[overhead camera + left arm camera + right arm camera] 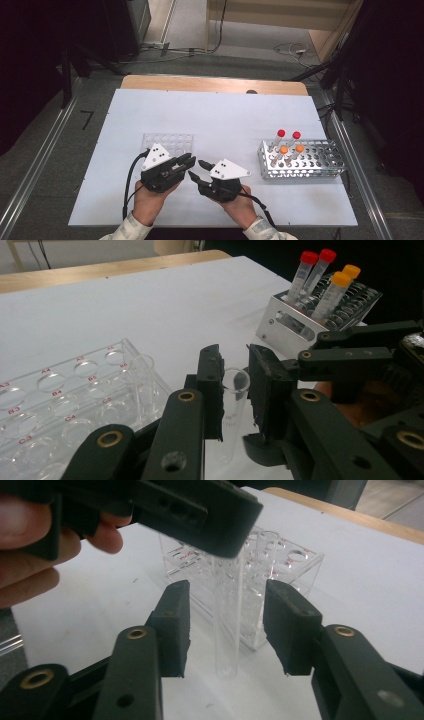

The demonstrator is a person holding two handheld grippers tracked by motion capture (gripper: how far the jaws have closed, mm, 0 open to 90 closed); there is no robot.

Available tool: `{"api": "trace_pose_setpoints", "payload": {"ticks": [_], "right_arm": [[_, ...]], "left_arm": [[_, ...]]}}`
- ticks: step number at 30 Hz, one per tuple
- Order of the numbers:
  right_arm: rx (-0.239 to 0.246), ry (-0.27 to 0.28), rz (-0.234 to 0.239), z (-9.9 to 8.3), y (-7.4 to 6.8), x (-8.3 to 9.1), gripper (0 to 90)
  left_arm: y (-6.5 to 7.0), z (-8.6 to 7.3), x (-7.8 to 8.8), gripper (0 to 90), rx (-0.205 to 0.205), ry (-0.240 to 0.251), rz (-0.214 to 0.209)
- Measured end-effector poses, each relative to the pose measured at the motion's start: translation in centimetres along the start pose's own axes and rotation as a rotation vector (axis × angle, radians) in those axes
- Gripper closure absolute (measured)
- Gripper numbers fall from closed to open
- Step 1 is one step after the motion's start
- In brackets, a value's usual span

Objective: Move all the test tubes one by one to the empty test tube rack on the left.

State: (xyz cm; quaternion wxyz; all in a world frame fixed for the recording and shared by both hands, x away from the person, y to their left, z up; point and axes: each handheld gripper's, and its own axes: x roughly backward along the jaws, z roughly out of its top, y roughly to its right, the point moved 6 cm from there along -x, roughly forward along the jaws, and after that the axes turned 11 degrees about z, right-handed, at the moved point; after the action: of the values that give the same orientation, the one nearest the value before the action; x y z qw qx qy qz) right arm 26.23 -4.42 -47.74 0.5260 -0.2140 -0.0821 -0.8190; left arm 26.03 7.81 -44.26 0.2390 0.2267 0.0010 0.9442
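Observation:
A clear, capless test tube stands upright between the jaws of my left gripper, which is shut on its upper part. In the right gripper view the same tube hangs down from the left gripper's black jaw, its tip just above the white table. My right gripper stands open around the tube's lower half, with a gap on each side. In the high view the left gripper and the right gripper meet tip to tip near the table's front.
A clear plastic rack with labelled empty holes sits just behind the left gripper. At the right stands a metal rack that holds two red-capped tubes and two orange-capped tubes. A white board covers the table.

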Motion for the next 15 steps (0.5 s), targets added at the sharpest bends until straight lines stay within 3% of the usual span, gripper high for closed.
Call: {"api": "trace_pose_setpoints", "payload": {"ticks": [7, 15], "right_arm": [[-0.034, 0.000, 0.031, -0.3, 0.0, 2.0, 44.0], [-0.060, -0.023, 0.017, -1.7, 0.7, 4.0, 36.9]], "left_arm": [[-1.1, 0.7, 0.6, 76.9, 0.031, 0.016, 0.013], [-2.2, 1.3, 1.2, 76.9, 0.054, 0.035, 0.036]]}}
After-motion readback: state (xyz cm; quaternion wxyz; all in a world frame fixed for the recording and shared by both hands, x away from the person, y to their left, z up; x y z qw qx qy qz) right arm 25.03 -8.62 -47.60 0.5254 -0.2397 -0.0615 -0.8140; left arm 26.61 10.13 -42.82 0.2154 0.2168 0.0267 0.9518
